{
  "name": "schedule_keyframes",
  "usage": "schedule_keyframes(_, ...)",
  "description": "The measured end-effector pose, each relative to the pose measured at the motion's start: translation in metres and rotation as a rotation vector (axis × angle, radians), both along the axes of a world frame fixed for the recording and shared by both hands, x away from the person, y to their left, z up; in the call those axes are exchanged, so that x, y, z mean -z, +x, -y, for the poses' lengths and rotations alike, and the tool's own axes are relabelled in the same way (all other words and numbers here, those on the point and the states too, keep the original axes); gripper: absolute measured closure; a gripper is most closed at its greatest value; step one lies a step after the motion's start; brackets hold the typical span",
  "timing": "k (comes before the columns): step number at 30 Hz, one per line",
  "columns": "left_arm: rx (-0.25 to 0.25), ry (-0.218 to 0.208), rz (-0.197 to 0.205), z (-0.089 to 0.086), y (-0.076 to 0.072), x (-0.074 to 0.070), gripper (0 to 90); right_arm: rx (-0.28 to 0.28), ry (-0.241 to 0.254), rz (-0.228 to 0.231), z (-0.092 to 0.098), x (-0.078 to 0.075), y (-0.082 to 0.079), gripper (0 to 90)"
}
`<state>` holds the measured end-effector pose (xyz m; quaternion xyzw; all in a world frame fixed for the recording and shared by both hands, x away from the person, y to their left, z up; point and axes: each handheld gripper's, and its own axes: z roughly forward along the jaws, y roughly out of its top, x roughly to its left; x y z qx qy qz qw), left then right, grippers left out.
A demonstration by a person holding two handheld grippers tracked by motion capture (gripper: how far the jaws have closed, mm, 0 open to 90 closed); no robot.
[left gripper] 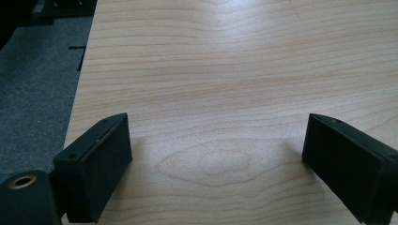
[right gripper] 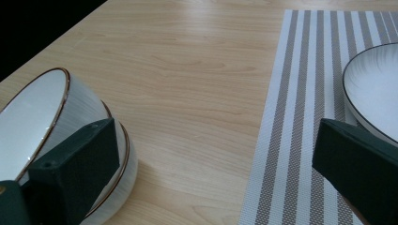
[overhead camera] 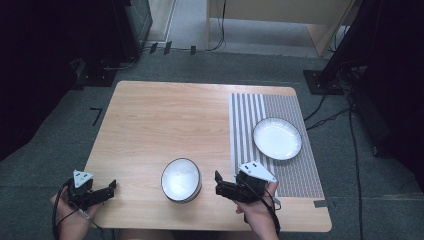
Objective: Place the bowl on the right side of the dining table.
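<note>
A white bowl (overhead camera: 181, 179) with a dark rim stands on the wooden table (overhead camera: 165, 120) near its front edge. To its right, a white plate (overhead camera: 277, 138) lies on a grey striped placemat (overhead camera: 295, 175). My right gripper (overhead camera: 218, 183) is held just right of the bowl, open and empty. In the right gripper view the bowl (right gripper: 28, 126) sits behind the left jaw and the plate (right gripper: 375, 89) above the right jaw, with my right gripper (right gripper: 216, 164) over bare wood and the placemat (right gripper: 300, 117) edge. My left gripper (overhead camera: 111, 189) is at the table's front left corner, open over bare wood (left gripper: 216, 159).
Grey carpet (overhead camera: 50, 145) surrounds the table. Dark equipment stands and cables (overhead camera: 325, 75) lie beyond the far corners. A pale wooden cabinet (overhead camera: 280, 20) stands at the back. The table's left edge (left gripper: 77, 93) runs close to my left gripper.
</note>
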<state>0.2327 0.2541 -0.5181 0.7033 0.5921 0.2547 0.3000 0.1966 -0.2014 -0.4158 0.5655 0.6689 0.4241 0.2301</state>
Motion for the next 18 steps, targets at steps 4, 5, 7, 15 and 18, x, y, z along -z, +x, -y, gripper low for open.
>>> schedule_keyframes(4, 0.000, 0.000, 0.000, 0.000, 0.000, 0.000, 8.1, -0.011, 0.002, 0.001, -0.005, -0.002, 0.000, 0.4)
schedule_keyframes(5, 0.000, 0.000, 0.000, 0.000, 0.000, 0.000, 8.1, -0.011, 0.002, 0.001, -0.005, -0.002, 0.000, 0.4)
schedule_keyframes(7, 0.000, 0.000, 0.000, 0.000, 0.000, 0.000, 8.1, -0.015, 0.004, 0.001, -0.008, -0.002, 0.001, 0.5)
schedule_keyframes(15, 0.000, 0.000, 0.000, 0.000, 0.000, 0.000, 8.1, -0.030, 0.010, 0.004, -0.017, -0.004, 0.001, 0.6)
schedule_keyframes(18, 0.000, 0.000, 0.000, 0.000, 0.000, 0.000, 8.1, -0.037, 0.009, -0.001, -0.020, -0.004, 0.001, 0.6)
